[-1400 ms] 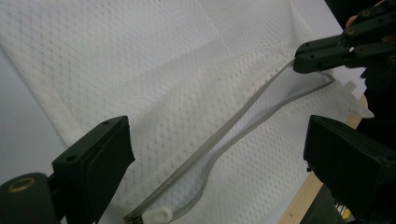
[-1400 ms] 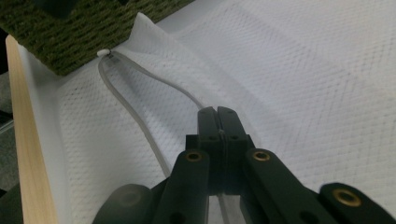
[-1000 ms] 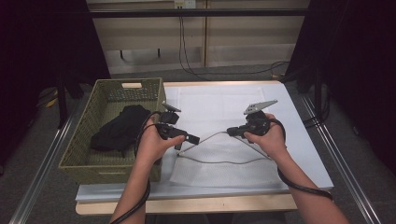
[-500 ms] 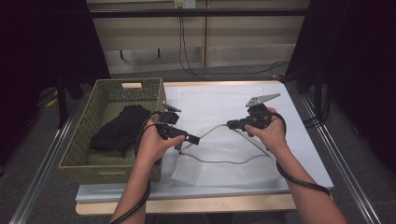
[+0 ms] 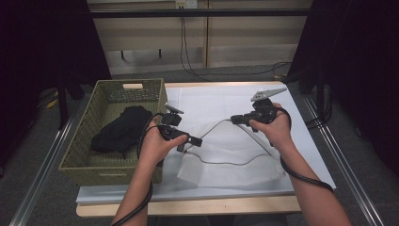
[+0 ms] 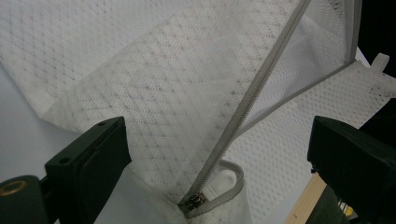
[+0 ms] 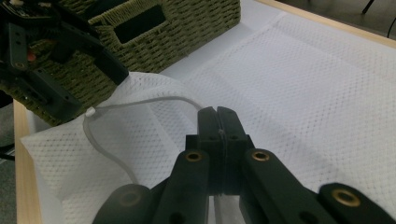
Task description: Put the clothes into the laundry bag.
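A white mesh bag (image 5: 235, 162) with a grey zipper lies on the white-covered table. My right gripper (image 5: 234, 119) is shut on the bag's zipper edge (image 7: 140, 100) and holds it raised, so the edge arcs down to the left. In the right gripper view its jaws (image 7: 217, 116) are pressed together on that edge. My left gripper (image 5: 190, 140) hovers at the bag's left end. Its jaws stand wide open around the mesh (image 6: 154, 102), with the zipper slider (image 6: 195, 201) between them and untouched.
A woven green basket (image 5: 155, 89) stands at the table's left with a black garment (image 5: 120, 129) inside; its wall (image 7: 187, 28) is close behind the left gripper. Cables trail from both grippers. The table's wooden front edge (image 5: 197, 205) is near the bag.
My right gripper has risen and drifted to the right, lifting the bag's zipper edge with it. The left gripper has stayed put.
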